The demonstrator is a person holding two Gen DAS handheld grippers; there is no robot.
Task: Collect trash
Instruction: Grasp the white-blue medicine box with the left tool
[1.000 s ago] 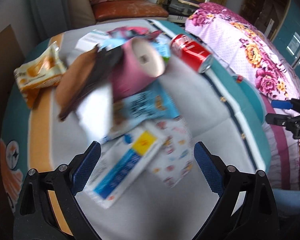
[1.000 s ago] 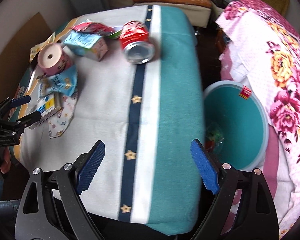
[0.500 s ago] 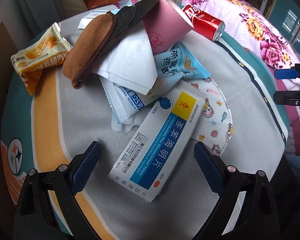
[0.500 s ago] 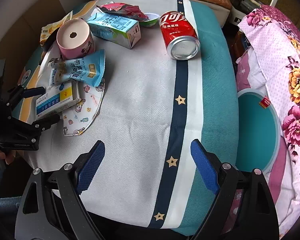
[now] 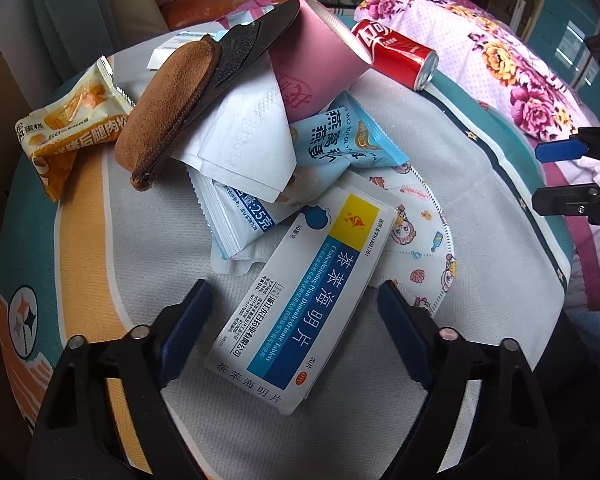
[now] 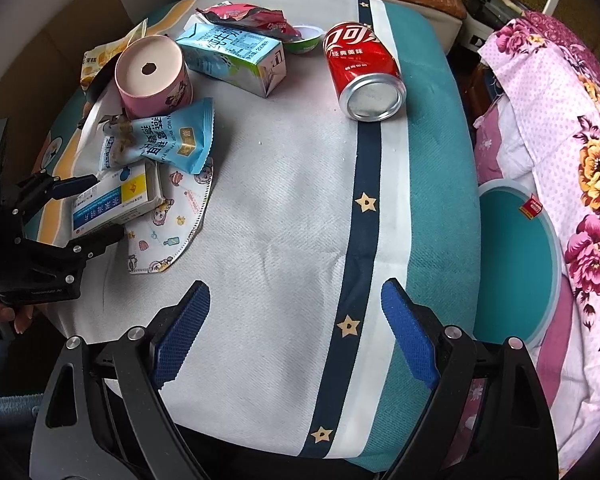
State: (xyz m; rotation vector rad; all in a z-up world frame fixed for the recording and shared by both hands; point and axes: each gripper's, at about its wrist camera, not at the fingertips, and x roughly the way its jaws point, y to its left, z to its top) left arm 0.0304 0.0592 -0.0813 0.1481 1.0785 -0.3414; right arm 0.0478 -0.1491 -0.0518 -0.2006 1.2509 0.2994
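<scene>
now the medicine box (image 5: 312, 292) lies between the left gripper's (image 5: 294, 312) open jaws

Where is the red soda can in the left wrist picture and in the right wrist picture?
Left wrist view: red soda can lies on its side at upper right, behind the pink cup.
Right wrist view: red soda can upper centre, its end toward the camera.
Shared landmark: the blue and white medicine box, between the left gripper's open jaws.

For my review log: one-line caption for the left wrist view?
Open left hand-held gripper straddles a white-and-blue medicine box lying on a printed face mask amid table litter.
</scene>
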